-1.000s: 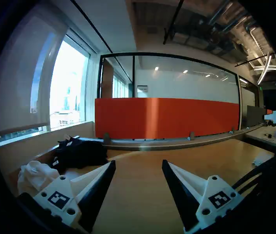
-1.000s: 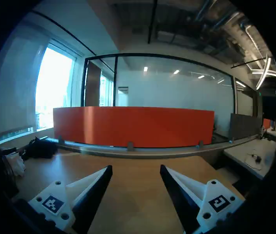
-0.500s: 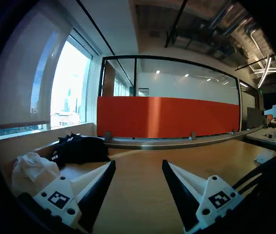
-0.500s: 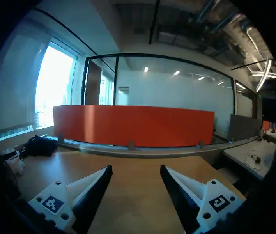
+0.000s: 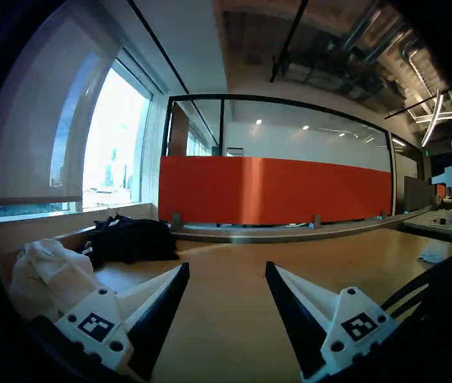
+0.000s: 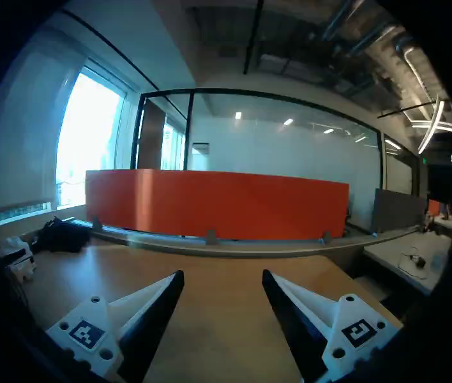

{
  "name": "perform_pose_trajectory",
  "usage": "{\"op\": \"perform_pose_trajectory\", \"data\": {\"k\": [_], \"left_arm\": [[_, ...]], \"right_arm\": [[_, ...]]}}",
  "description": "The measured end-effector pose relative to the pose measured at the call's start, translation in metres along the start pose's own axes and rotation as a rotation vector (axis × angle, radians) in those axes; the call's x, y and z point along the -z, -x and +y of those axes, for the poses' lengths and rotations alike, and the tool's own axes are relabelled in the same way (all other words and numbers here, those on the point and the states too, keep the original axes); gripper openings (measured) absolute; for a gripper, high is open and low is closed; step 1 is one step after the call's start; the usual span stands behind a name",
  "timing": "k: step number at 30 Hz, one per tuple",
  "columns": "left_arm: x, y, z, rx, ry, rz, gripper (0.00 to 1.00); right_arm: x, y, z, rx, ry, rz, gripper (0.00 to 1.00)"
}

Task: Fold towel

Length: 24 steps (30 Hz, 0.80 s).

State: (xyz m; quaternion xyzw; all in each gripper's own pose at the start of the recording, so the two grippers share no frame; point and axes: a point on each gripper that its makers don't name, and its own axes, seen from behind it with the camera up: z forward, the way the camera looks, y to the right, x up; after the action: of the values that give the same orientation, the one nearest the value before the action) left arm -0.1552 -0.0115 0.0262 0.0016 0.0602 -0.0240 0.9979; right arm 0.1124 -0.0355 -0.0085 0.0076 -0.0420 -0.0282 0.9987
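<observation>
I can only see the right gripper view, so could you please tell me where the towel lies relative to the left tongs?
Observer: The white towel lies crumpled on the wooden table, close beside the left tongs, towards the left edge of the left gripper view.
Operator: Thank you. Are those tongs holding anything?
Observer: No, the left tongs are open, with bare table between the fingers.
Operator: What is behind the towel?
Observer: A black bundle of fabric sits farther along the table, just beyond the towel.
</observation>
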Motion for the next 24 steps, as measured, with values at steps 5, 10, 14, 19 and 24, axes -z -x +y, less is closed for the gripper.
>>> {"op": "perform_pose_trajectory", "data": {"k": [5,10,14,19,24], "left_arm": [[0.000,0.005,-0.002,0.006,-0.002,0.000,0.88],[-0.001,0.010,-0.001,-0.010,0.000,-0.010,0.88],[-0.004,0.015,0.002,-0.031,0.008,-0.024,0.88],[-0.004,0.017,0.005,-0.043,0.010,-0.025,0.88],[-0.003,0.018,0.005,-0.047,0.009,-0.025,0.88]], "right_arm": [[0.001,0.000,0.002,0.001,0.003,0.001,0.95],[0.003,-0.002,0.003,0.004,0.005,0.003,0.95],[0.003,-0.004,0.001,0.007,0.003,0.005,0.95],[0.002,-0.005,0.001,0.012,-0.001,0.007,0.95],[0.001,-0.002,0.004,0.010,-0.004,0.016,0.95]]}}
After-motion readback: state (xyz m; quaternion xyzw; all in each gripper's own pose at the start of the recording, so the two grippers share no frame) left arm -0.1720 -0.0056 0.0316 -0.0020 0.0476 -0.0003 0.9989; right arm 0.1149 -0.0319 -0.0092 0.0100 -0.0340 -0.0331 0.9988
